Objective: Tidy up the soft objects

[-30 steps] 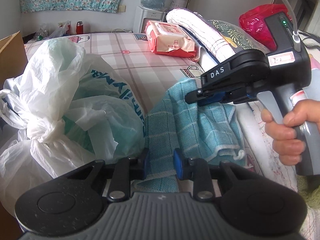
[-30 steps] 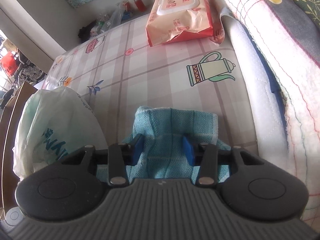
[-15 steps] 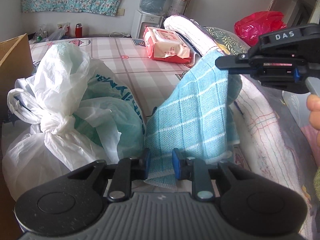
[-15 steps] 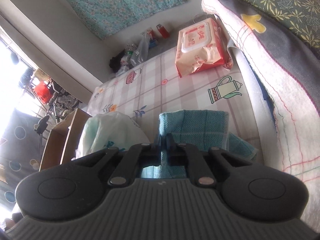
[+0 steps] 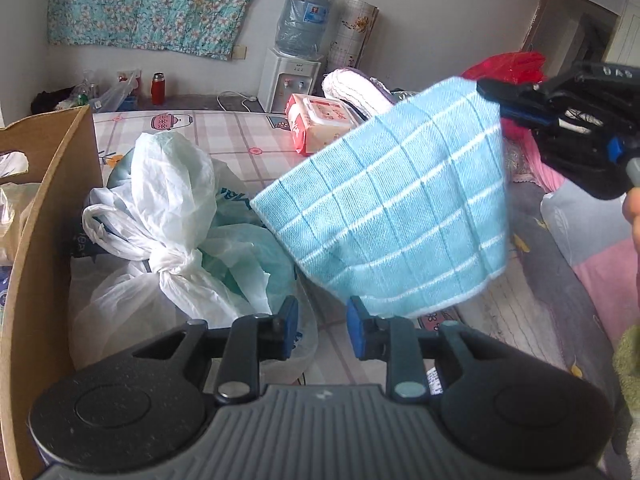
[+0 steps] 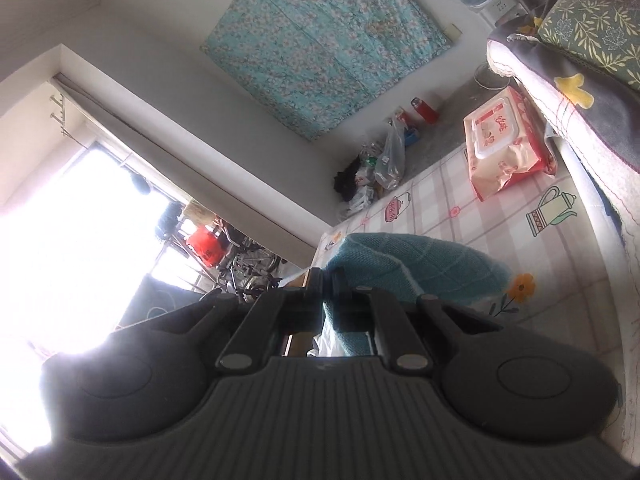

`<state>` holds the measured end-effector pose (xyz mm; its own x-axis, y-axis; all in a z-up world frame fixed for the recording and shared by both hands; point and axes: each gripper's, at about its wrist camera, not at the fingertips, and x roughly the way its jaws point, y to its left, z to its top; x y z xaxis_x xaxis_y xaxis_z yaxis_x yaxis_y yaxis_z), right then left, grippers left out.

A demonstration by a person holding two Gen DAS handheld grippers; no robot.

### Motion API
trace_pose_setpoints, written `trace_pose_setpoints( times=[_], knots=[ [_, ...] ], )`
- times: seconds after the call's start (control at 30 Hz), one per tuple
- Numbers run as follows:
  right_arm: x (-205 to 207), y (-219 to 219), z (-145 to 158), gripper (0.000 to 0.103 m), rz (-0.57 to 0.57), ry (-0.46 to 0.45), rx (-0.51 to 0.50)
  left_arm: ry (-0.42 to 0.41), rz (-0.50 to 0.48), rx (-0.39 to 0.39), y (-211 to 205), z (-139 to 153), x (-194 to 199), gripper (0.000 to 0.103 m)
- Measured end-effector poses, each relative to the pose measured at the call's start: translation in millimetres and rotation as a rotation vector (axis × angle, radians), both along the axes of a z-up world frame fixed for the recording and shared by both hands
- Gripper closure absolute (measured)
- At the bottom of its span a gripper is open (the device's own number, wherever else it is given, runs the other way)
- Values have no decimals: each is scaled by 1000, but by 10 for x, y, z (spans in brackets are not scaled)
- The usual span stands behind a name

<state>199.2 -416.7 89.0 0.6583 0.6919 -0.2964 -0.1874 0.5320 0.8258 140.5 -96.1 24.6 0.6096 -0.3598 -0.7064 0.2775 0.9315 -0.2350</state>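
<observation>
A light blue checked towel (image 5: 392,208) hangs in the air over the bed. My right gripper (image 5: 490,94) is shut on its upper right corner. In the right wrist view the same towel (image 6: 420,264) bunches out from the closed right gripper (image 6: 328,276). My left gripper (image 5: 322,326) sits just below the towel's lower edge. Its jaws are opening, and only the bed and plastic show between them. The cloth's hem hangs just above the left gripper's right fingertip (image 5: 356,320).
Tied white plastic bags (image 5: 172,216) lie on the checked bed sheet (image 5: 240,136), beside a cardboard box (image 5: 44,208) at the left. A pack of wet wipes (image 5: 320,120) lies further back. Folded quilts (image 6: 560,92) and a red bag (image 5: 508,66) fill the right side.
The right gripper shut on the towel and lifted it off the bed, up and to the right. The towel's lower edge slipped out from between the left fingers, which have spread a little.
</observation>
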Motion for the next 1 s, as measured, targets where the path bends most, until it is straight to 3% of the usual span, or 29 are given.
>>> trace_pose_setpoints(
  times=[0.13, 0.3, 0.67, 0.73, 0.83, 0.93, 1.0],
  knots=[
    [-77, -149, -265, 100, -49, 82, -36, 1, -15, 2, -22, -32, 0, 76],
    [-173, -309, -530, 100, -117, 148, -158, -9, -48, 11, -135, -80, 31, 76],
    [132, -445, -771, 95, -202, 112, -452, -14, -55, 41, -362, -208, 186, 74],
    [226, -468, -755, 91, -197, 100, -482, -13, -59, 50, -380, -231, 188, 74],
    [316, -490, -700, 72, -205, 103, -505, -11, -62, 55, -384, -261, 208, 73],
    [355, -495, -623, 61, -187, 107, -469, -23, -65, 75, -401, -286, 242, 72],
    [370, -468, -578, 45, -161, 135, -424, -38, -79, 94, -448, -286, 282, 71]
  ],
)
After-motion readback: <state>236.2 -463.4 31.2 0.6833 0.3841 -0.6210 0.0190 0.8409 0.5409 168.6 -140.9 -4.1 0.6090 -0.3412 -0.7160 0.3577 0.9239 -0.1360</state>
